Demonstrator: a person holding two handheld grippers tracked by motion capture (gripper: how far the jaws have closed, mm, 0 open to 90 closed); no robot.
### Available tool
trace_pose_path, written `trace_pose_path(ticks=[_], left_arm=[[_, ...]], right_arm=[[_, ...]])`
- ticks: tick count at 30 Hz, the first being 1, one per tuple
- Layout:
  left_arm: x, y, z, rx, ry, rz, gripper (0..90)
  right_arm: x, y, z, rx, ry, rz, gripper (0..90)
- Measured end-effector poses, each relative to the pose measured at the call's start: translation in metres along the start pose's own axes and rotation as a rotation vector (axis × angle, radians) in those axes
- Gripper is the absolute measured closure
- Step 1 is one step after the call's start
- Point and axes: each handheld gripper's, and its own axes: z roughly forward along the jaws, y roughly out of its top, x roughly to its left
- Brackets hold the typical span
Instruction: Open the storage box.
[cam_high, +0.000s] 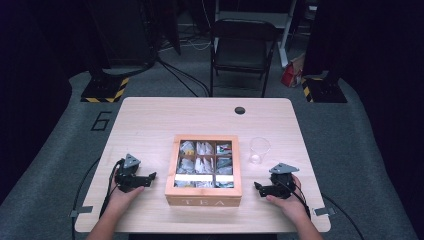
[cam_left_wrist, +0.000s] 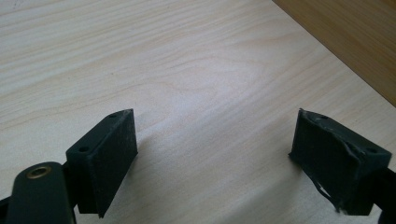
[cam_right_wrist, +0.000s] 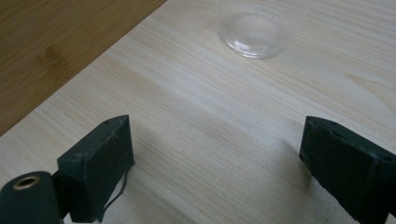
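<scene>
One wooden tea box (cam_high: 203, 200) sits on one light wooden table (cam_high: 150, 120), its glass lid showing six compartments of tea bags in two rows of three. One clear plastic cup (cam_high: 259, 149) stands beside it. Two handheld grippers, the left gripper (cam_high: 151, 179) and the right gripper (cam_high: 257, 188), rest on the tabletop. One black folding chair (cam_high: 242, 47) stands beyond the table.

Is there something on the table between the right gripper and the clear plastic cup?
Nothing visible. The right gripper is open and rests beside the tea box; only bare table lies between it and the clear cup.
</scene>
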Motion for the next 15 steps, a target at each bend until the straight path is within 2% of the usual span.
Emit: trace_pose_path(ticks=[15], left_arm=[[-0.0003,-0.0002,-0.0008,0.002,0.000,-0.002,14.5]], right_arm=[[0.0012,0.0000,0.0002,0.006,0.012,-0.009,7.3]])
